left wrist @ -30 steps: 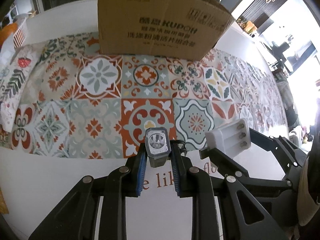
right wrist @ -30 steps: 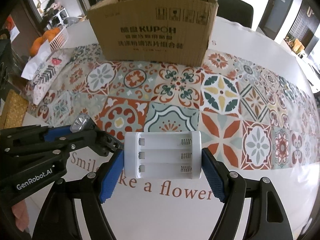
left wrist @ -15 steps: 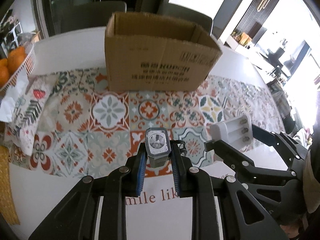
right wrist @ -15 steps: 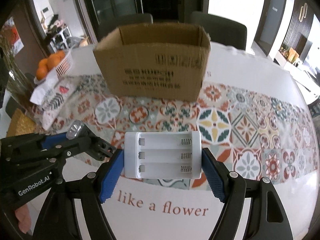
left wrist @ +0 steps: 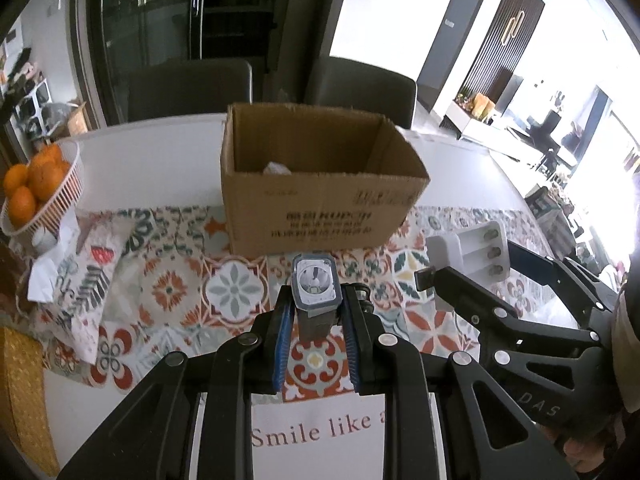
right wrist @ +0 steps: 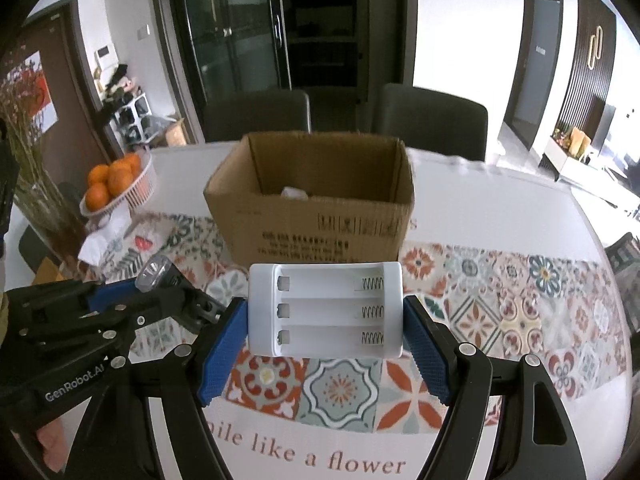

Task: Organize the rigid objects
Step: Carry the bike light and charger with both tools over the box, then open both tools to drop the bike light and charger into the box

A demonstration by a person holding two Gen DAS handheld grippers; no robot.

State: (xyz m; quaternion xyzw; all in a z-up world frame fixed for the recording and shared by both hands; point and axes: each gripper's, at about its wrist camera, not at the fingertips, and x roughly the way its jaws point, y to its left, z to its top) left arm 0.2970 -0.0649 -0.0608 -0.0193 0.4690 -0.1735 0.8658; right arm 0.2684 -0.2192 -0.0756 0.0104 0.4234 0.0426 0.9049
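Observation:
My left gripper (left wrist: 316,320) is shut on a small grey flashlight (left wrist: 315,287), lens facing forward, held above the patterned table runner (left wrist: 168,292). My right gripper (right wrist: 324,320) is shut on a white three-cell battery holder (right wrist: 325,309), empty, springs at its right end. Both are held in the air short of an open brown cardboard box (left wrist: 320,184), which also shows in the right wrist view (right wrist: 316,208). A white object (right wrist: 295,193) lies inside the box. The battery holder also shows in the left wrist view (left wrist: 472,250), and the flashlight in the right wrist view (right wrist: 154,273).
A white basket of oranges (left wrist: 32,188) stands at the far left, with a floral cloth (left wrist: 88,276) beside it. Two dark chairs (right wrist: 432,120) stand behind the white table (right wrist: 500,200). A woven yellow mat (left wrist: 20,396) lies at the left edge.
Both grippers have risen with their objects, so the box's open top and inside have come into view. Both grips are unchanged.

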